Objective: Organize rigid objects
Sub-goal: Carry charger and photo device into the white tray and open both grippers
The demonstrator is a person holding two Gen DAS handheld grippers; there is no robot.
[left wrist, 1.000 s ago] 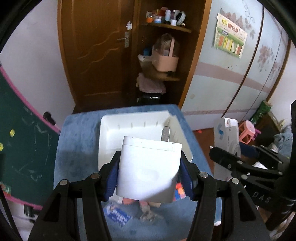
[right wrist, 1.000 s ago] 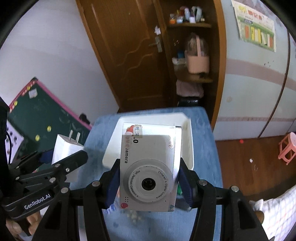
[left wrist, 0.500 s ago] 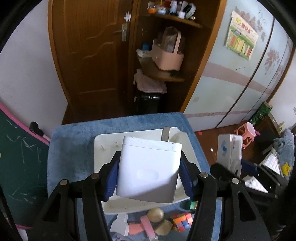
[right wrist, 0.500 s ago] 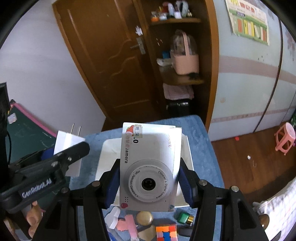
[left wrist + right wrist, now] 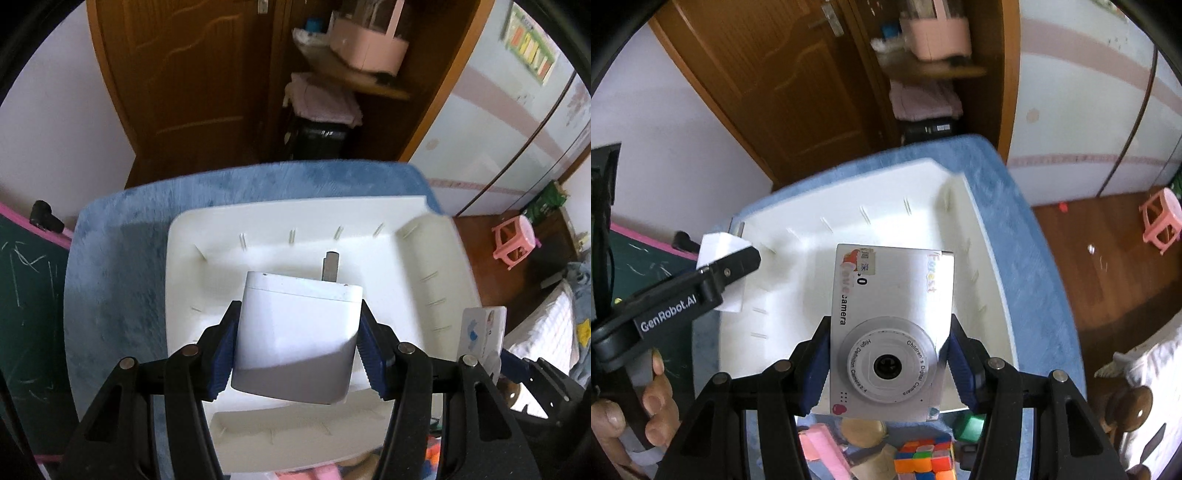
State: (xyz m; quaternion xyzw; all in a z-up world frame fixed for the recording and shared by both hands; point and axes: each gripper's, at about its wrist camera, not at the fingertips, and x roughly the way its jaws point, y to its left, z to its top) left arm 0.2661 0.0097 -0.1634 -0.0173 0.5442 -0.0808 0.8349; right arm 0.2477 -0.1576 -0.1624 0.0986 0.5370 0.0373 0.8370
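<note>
L gripper: blue pads are clamping a white charger block by its sides, metal prong pointing fwd past the tips. R gripper: pads are gripping a silver kids' digital camera, lens facing the wrist cam. Both items are hanging over the white tray, which is sitting on a blue fuzzy cloth. Near side of R fingers, below tray edge: rubik's cube, pink piece, green block.

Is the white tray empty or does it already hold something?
Empty, as far as visible: the white tray shows bare floor; charger and camera hide part.
</note>
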